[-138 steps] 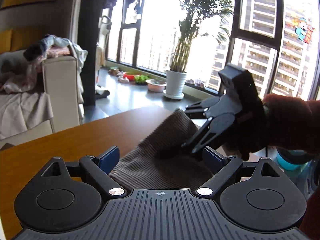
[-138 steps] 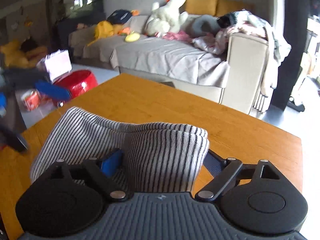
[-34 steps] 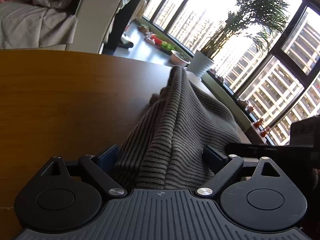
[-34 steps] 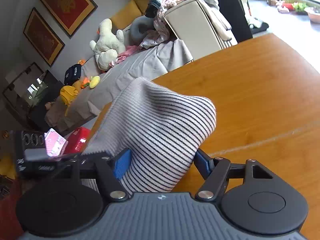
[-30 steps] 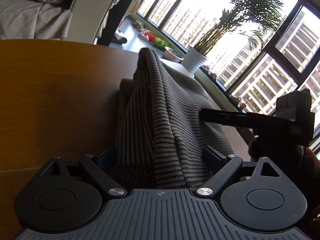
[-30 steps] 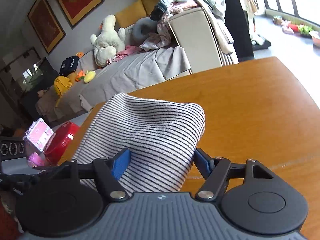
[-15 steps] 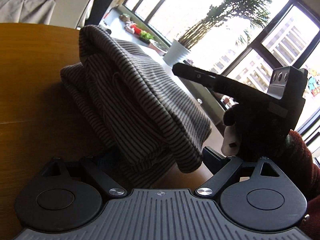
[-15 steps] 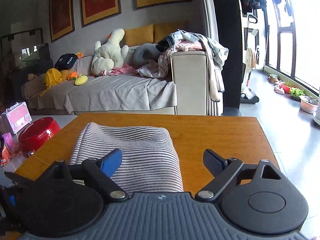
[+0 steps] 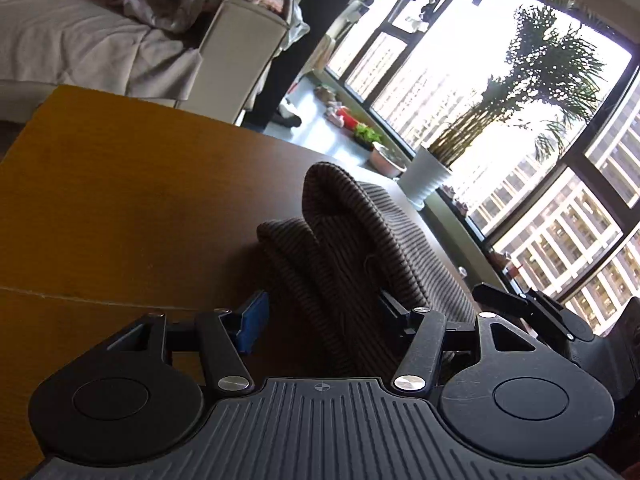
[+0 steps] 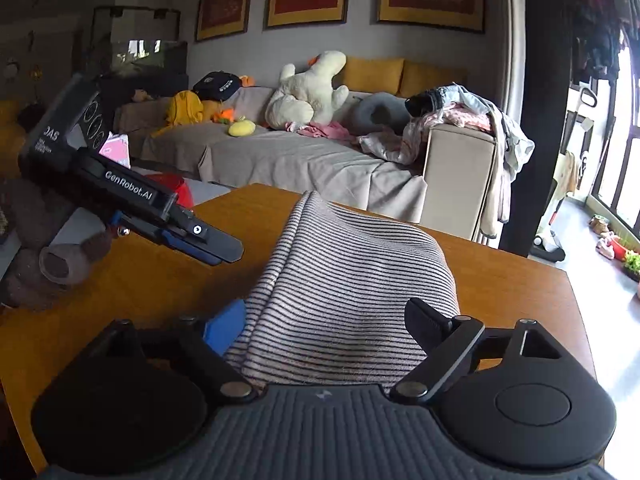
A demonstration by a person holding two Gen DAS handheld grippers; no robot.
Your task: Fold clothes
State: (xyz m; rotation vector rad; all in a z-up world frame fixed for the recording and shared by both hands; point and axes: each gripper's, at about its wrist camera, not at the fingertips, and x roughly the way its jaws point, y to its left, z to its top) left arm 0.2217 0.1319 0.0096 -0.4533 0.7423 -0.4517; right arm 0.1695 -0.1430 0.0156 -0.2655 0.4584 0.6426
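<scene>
A striped knit garment (image 9: pixel 352 256) lies bunched in folds on the wooden table (image 9: pixel 120 200). My left gripper (image 9: pixel 320 320) has its jaws wide apart around the garment's near end, not clamping it. In the right wrist view the same garment (image 10: pixel 352 280) lies between the spread jaws of my right gripper (image 10: pixel 324 320), draped over the right finger. The left gripper (image 10: pixel 208 244) shows from the side at the left, above the table. The right gripper's fingers (image 9: pixel 520 304) show at the right edge of the left wrist view.
A sofa (image 10: pixel 304 160) with a plush toy (image 10: pixel 308 92) and piled clothes (image 10: pixel 452 120) stands beyond the table. A red tub (image 10: pixel 176 188) sits on the floor at the left. A potted plant (image 9: pixel 432 172) stands by the windows (image 9: pixel 540 160).
Both grippers held the garment a second ago and have let go. The garment has dropped into a folded heap on the table, and both grippers have shifted around it.
</scene>
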